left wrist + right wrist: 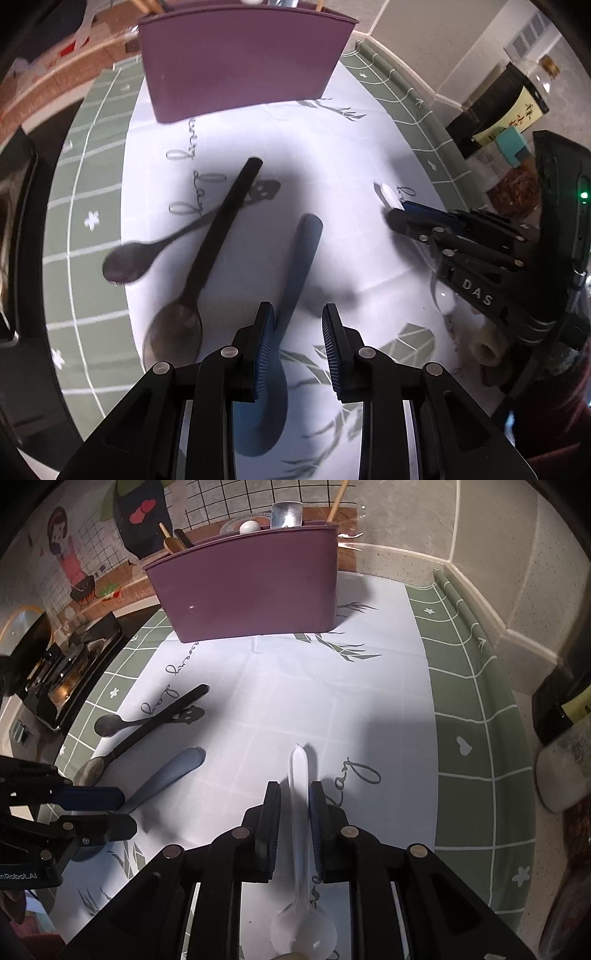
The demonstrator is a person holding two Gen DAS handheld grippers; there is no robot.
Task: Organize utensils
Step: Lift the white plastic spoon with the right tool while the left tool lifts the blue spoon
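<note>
1. Right now the right gripper (294, 805) has its jaws closed on the white spoon (300, 812) handle, bowl trailing at 6 o'clock.
2. Left gripper (298, 328) is spread wide around the blue spoon (295, 273), which lies on the worktop (369, 701).
3. Purple holder (255, 587) stands at 12 o'clock.
4. Risk, I judge: the thin handle could pivot or slip in that narrow pinch, then catch the holder's rim.
5. Crossed black spoons (207, 254) at 10 o'clock could get knocked.
</note>
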